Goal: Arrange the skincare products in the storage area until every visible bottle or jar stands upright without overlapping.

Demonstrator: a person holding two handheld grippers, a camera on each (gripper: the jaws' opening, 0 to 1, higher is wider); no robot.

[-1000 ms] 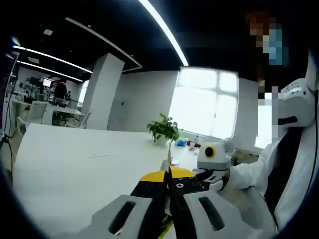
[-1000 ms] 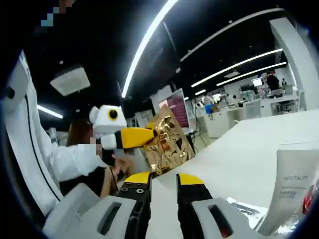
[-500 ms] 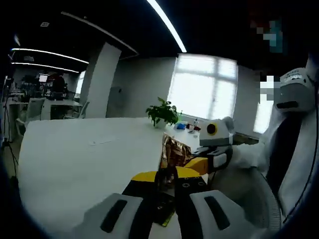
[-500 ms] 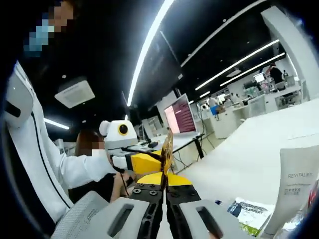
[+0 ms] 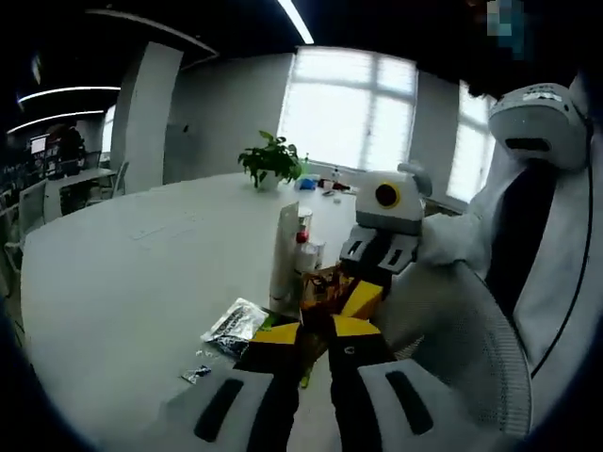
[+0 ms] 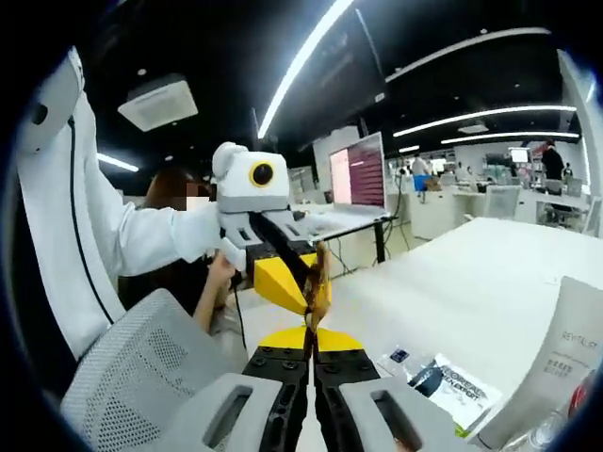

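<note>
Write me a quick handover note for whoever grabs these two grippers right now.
Left gripper and right gripper: both shut on the gold foil sachet, held in the air over the white table.
White tube stands upright, small bottles beside it; a printed sachet lies flat nearby.
Left: set the foil sachet down, then check that every bottle stands upright and apart.

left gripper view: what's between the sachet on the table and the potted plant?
Bare white table for most of that stretch. The white tube stands right of the line from the sachet to the potted plant, not on it.
</note>
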